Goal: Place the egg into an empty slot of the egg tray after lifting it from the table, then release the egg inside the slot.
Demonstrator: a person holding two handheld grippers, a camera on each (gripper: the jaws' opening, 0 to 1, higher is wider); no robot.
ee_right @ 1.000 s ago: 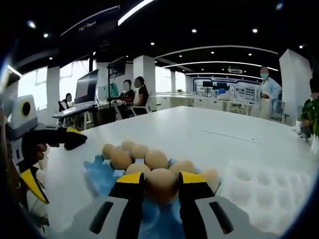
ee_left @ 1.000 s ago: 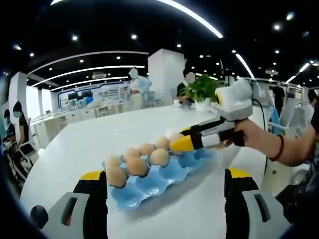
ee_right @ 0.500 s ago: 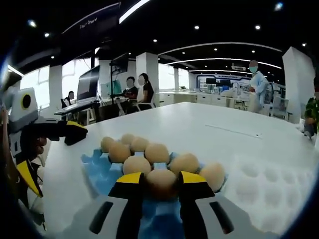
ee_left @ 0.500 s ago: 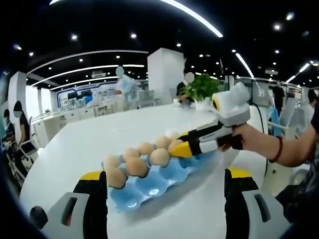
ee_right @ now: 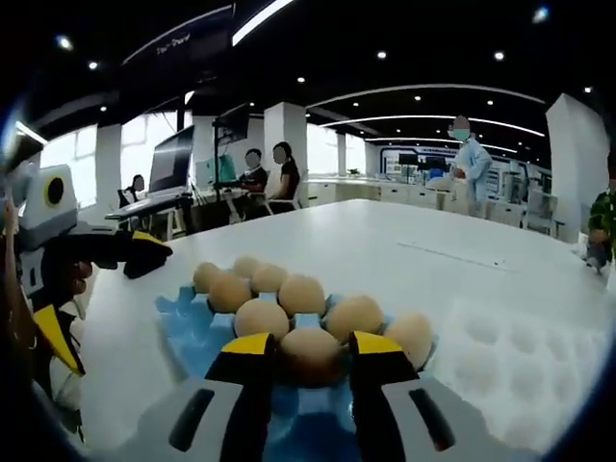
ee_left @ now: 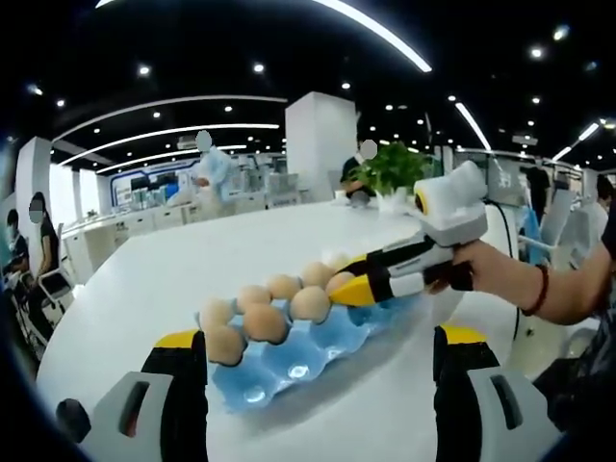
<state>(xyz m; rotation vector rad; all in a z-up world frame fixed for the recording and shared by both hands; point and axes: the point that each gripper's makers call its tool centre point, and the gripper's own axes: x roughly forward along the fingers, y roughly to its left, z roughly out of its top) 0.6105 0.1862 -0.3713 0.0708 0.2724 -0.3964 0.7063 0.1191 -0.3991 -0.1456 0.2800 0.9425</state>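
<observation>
A blue egg tray [ee_left: 289,361] lies on the white table [ee_left: 144,289] with several brown eggs [ee_left: 265,322] in its far rows. My right gripper [ee_left: 348,287] reaches in from the right over the tray's far end. In the right gripper view it [ee_right: 313,348] is shut on a brown egg [ee_right: 310,354], held low over a near slot of the tray [ee_right: 188,322], just in front of the other eggs [ee_right: 279,296]. My left gripper [ee_left: 320,339] stands wide open on the near side of the tray with nothing between its fingers.
A white moulded tray [ee_right: 520,371] lies on the table right of the blue one. A potted plant [ee_left: 390,173] stands at the table's far edge. People sit and walk in the office behind. A hand [ee_left: 500,274] holds the right gripper.
The right gripper has dropped a little with the egg, closer to the tray. The left gripper has stayed put. A person in the background has walked along.
</observation>
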